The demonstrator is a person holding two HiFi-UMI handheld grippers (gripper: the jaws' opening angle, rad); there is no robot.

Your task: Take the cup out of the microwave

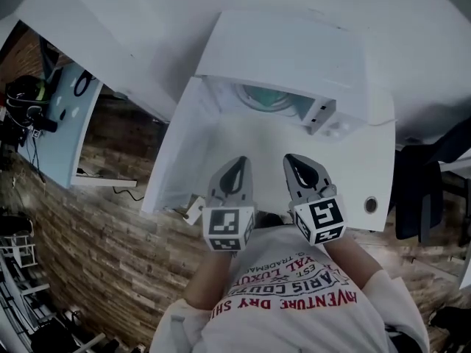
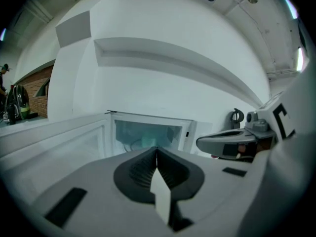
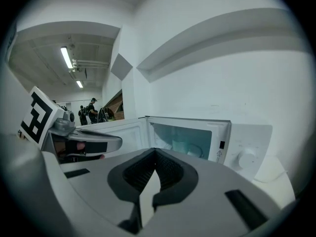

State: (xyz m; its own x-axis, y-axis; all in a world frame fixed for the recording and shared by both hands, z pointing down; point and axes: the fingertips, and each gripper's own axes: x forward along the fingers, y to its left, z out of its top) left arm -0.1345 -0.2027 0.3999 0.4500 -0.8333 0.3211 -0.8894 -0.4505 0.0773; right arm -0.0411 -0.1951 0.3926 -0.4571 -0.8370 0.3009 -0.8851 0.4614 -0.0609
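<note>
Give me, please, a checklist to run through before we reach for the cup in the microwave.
1. The door of the microwave is open: ok.
2. The cup is in view inside: ok.
3. The left hand-held gripper is empty: ok.
4. The left hand-held gripper is open for a grasp: not ok, shut.
5. The right hand-held gripper is open for a grasp: not ok, shut and empty.
6. What the cup holds: cannot tell.
</note>
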